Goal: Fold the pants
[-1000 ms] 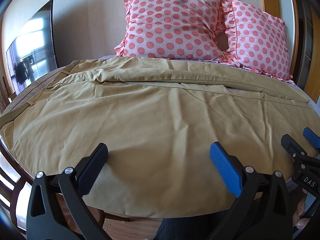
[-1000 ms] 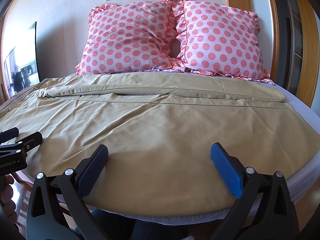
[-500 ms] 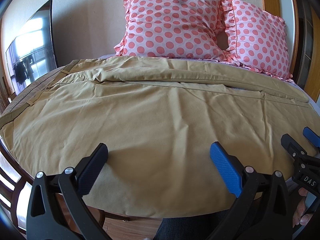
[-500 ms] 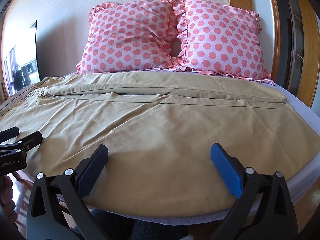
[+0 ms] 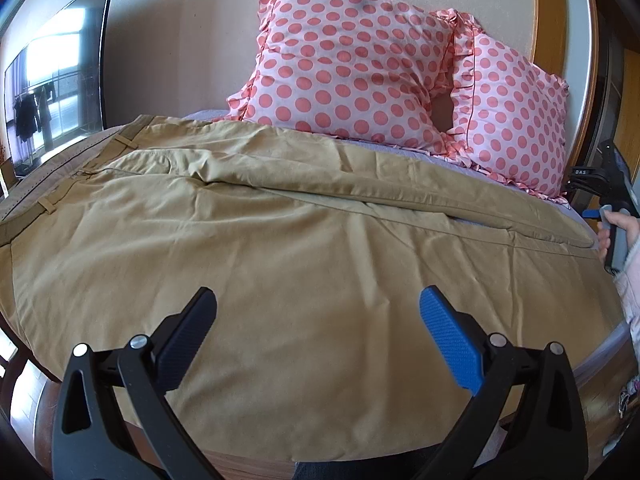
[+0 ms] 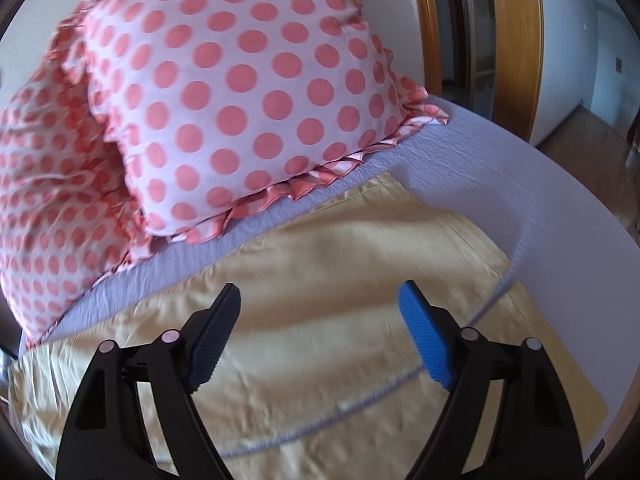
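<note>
Tan pants (image 5: 280, 232) lie spread flat across the bed, waistband with belt loops at the left, legs running to the right. My left gripper (image 5: 318, 334) is open and empty just above the near leg's edge. My right gripper (image 6: 320, 330) is open and empty above the leg cuffs (image 6: 360, 248) near the bed's right side. In the left wrist view the right gripper's body and the hand holding it (image 5: 612, 216) show at the far right edge.
Two pink polka-dot pillows (image 5: 352, 68) lean on the wall behind the pants; one fills the right wrist view (image 6: 240, 92). A lilac sheet (image 6: 500, 172) covers the bed. A TV (image 5: 56, 92) stands left; a wooden door frame (image 6: 516, 40) right.
My right gripper has swung far to the right and forward, from the near edge to the leg cuffs by the pillows. My left gripper has moved slightly forward.
</note>
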Motion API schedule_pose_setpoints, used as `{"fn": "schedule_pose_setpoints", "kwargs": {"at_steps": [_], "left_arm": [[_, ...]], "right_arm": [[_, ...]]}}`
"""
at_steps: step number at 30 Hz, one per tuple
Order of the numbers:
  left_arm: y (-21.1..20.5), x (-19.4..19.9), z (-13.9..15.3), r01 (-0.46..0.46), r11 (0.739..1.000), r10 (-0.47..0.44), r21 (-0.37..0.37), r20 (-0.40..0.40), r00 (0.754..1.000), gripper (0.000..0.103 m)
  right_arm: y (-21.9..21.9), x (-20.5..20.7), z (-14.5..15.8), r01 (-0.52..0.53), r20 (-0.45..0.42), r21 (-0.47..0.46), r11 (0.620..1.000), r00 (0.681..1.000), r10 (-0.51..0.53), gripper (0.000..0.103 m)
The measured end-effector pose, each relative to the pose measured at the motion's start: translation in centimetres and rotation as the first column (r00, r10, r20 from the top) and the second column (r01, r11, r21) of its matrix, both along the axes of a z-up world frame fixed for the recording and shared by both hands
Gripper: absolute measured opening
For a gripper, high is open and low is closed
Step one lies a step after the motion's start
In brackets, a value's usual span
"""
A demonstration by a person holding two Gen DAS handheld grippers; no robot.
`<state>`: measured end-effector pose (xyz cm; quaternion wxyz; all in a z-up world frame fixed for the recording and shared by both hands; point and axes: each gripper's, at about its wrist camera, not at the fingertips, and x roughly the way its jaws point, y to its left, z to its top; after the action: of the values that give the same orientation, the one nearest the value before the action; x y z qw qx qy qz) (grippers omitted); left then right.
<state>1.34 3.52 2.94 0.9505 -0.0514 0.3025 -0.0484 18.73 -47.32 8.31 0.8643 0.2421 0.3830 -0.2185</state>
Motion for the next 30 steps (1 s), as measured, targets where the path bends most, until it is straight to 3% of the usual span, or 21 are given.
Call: {"fn": "schedule_pose_setpoints", "kwargs": {"at_steps": [5,9,13,15,16,17,19,23,26,30], "left_arm": [[0.4,0.2,1.1,0.02,1.0,-0.019,-0.015,0.048,0.999,0.101],[0.5,0.6,1.3,0.033,0.999,-0.033,-0.007,0.061,0.998,0.101],[0.7,1.4,1.0,0.036,0.999,-0.036,-0.006,0.045,0.998,0.101],[0.8,1.6,0.8,0.046,0.999,-0.046,-0.021,0.035,0.998,0.101],[0.9,1.7,0.7,0.053,0.998,-0.052,-0.034,0.03,0.998,0.101],[1.0,1.7,0.6,0.062,0.997,-0.061,-0.053,0.027,0.998,0.101],[1.5,1.7,0.4,0.079,0.992,-0.077,-0.099,0.024,0.997,0.101],[3.0,1.3,0.1,0.072,0.982,-0.068,-0.173,0.027,0.997,0.101],[3.9,0.8,0.1,0.072,0.974,-0.062,-0.216,0.05,0.997,0.101],[4.3,0.9,0.1,0.055,0.972,-0.044,-0.229,0.051,0.998,0.101]], "right_arm": [[-4.2,7.3,-2.2,0.124,-0.105,0.025,0.992,0.987,-0.121,0.062],[-5.4,10.2,-5.0,0.19,-0.199,0.036,0.981,0.964,-0.179,0.057],[-4.6,11.2,-6.0,0.193,-0.23,-0.091,0.977,0.95,-0.209,0.054],[-4.3,10.9,-6.2,0.171,-0.189,-0.112,0.979,0.963,-0.19,0.044],[-4.3,10.7,-6.3,0.163,-0.167,-0.118,0.98,0.969,-0.181,0.032],[-4.5,10.4,-6.3,0.158,-0.145,-0.102,0.982,0.974,-0.172,0.017],[-5.5,9.1,-6.3,0.177,-0.091,-0.005,0.984,0.98,-0.176,0.004],[-7.9,4.4,-5.3,0.148,0.114,0.213,0.966,0.978,-0.175,0.002],[-6.9,-1.3,-2.5,0.041,0.281,0.24,0.97,0.953,-0.11,0.002],[-5.8,-11.3,-1.0,-0.056,0.433,0.281,0.958,0.899,-0.074,0.001]]}}
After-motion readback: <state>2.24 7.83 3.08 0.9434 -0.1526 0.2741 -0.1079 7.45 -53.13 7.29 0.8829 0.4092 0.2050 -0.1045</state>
